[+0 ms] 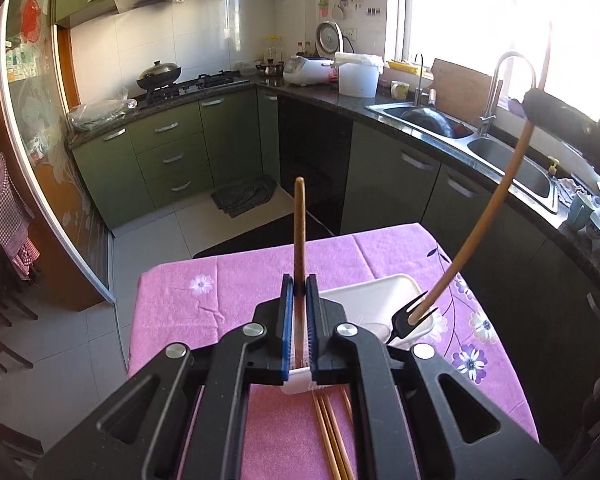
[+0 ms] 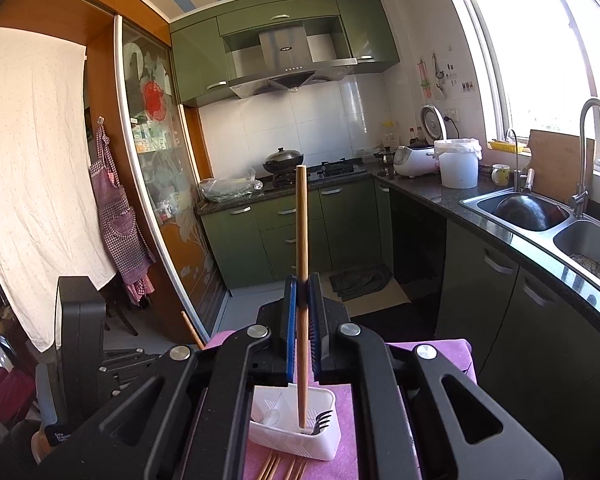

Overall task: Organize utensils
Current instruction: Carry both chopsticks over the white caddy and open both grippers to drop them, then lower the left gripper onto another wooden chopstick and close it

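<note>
The left gripper clenched a dark round wooden chopstick; the right gripper clenched a paler one, its tip inside the ribbed white plastic basket below, beside black forks.

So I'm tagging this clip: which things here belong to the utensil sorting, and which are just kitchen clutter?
Job:
- left gripper, shut on dark brown wooden chopstick
- right gripper, shut on light wooden chopstick
- white plastic utensil basket
- black plastic forks
- loose wooden chopsticks

Clutter:
- lidded black wok
- white bucket
- white rice cooker
</note>
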